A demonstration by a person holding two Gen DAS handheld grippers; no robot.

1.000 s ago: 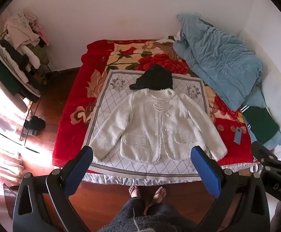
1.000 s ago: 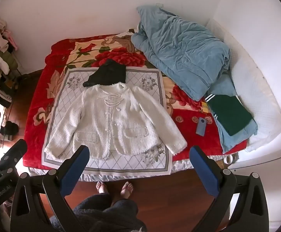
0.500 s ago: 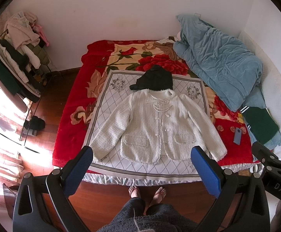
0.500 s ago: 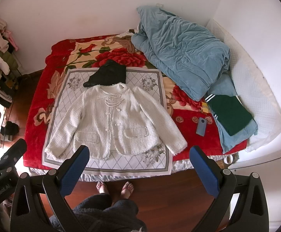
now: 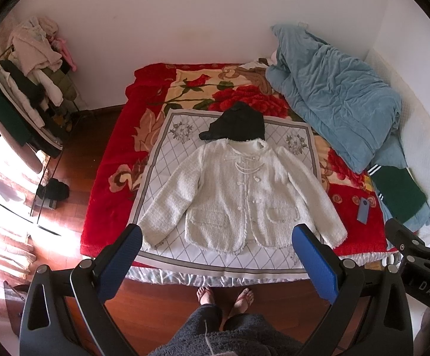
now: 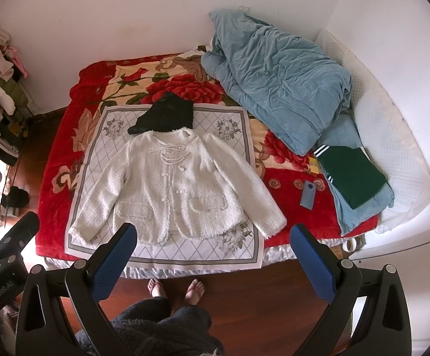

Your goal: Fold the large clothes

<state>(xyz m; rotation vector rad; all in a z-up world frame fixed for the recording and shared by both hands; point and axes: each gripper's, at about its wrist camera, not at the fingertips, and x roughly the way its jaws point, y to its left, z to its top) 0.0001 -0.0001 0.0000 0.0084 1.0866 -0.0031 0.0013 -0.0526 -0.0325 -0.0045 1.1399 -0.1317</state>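
A white textured jacket (image 5: 241, 192) (image 6: 176, 184) lies spread flat, front up with sleeves out, on a grey-and-white patterned cloth (image 5: 161, 160) (image 6: 96, 136) on the bed. A dark folded garment (image 5: 238, 123) (image 6: 167, 114) sits just above its collar. My left gripper (image 5: 216, 255) hangs high above the bed's near edge, open, nothing between its blue pads. My right gripper (image 6: 213, 252) is held at the same height, open and empty too. Both are well clear of the jacket.
A red floral blanket (image 5: 111, 178) covers the bed. A crumpled blue duvet (image 6: 277, 83) fills the far right. A folded green garment (image 6: 351, 175), a blue phone (image 6: 308, 198) and a white pillow (image 6: 398, 172) lie at right. A loaded clothes rack (image 5: 28, 98) stands left. The person's feet (image 5: 223, 296) are on the wooden floor.
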